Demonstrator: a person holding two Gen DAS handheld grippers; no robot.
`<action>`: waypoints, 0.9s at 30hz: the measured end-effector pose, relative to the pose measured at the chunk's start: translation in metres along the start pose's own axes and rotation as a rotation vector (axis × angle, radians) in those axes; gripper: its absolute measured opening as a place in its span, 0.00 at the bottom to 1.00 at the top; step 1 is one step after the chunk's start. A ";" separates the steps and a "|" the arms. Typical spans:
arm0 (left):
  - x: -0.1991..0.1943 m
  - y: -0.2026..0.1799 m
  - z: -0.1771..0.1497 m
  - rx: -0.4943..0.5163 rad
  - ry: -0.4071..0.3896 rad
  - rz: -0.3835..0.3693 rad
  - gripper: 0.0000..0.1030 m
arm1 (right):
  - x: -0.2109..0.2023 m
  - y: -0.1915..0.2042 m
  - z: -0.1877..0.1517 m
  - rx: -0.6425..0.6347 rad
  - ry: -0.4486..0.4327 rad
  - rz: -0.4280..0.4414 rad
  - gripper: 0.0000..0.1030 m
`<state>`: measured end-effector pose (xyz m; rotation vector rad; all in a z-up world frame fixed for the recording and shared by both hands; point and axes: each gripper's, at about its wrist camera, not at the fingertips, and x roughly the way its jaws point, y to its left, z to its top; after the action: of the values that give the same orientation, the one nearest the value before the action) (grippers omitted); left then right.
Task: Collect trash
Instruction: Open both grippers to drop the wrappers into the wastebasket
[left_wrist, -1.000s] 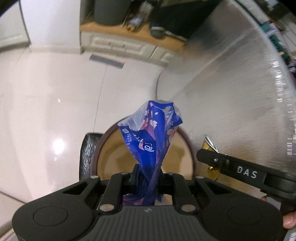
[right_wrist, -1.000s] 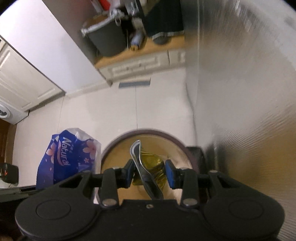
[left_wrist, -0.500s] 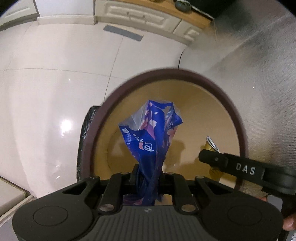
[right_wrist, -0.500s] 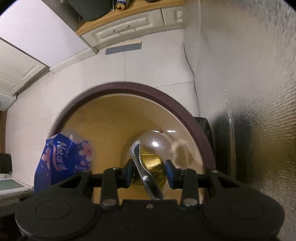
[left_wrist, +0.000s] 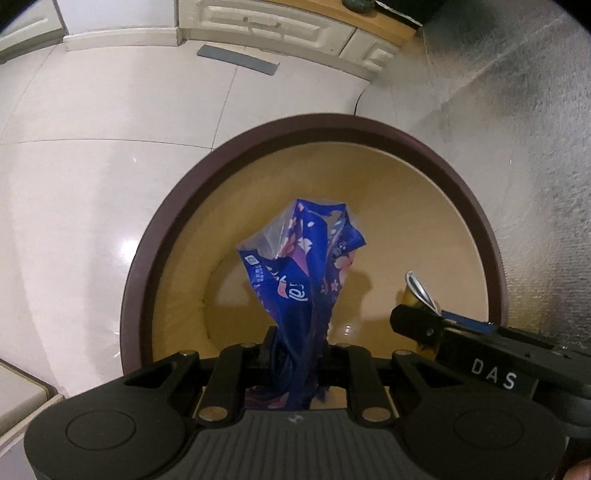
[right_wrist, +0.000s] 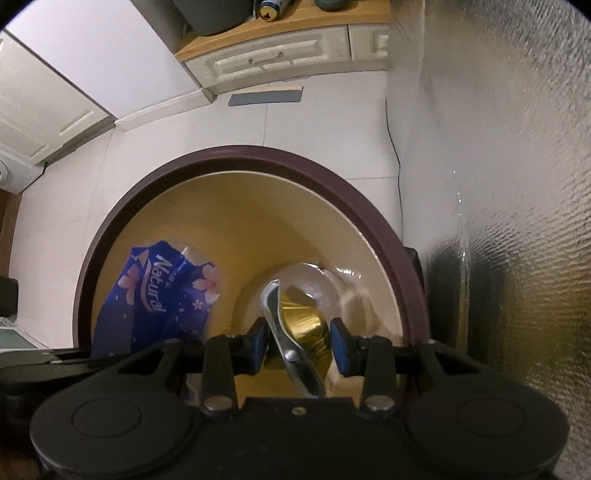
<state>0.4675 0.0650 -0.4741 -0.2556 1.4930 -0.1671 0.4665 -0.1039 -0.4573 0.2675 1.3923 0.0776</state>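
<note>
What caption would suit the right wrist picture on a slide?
Right gripper holds a crushed gold can over the brown-rimmed bin, with a blue wrapper alongside.

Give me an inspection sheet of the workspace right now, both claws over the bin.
Surface: pale tiled floor, glossy.
Job's things: round bin, dark rim, tan inside; blue wrapper; crushed gold can.
Clutter: clear plastic at bin bottom; grey mat.
Claws: left claw opening, wrapper still between the pads; right claw clamped on the can. Both above the bin mouth.
Cables: thin dark cord along the silver wall.
Surroundings: white cabinet drawers, textured silver panel.
</note>
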 end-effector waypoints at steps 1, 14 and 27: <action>-0.002 0.002 -0.002 -0.008 -0.004 -0.005 0.24 | 0.000 -0.001 0.001 0.009 0.002 0.004 0.36; -0.043 0.006 -0.014 -0.006 0.005 0.070 0.60 | 0.002 0.007 0.010 0.067 0.046 0.012 0.37; -0.070 0.016 -0.006 0.001 0.014 0.066 0.71 | -0.022 0.017 0.015 0.034 0.036 0.005 0.61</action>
<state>0.4552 0.0984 -0.4112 -0.2045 1.5127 -0.1176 0.4790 -0.0943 -0.4303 0.2987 1.4300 0.0634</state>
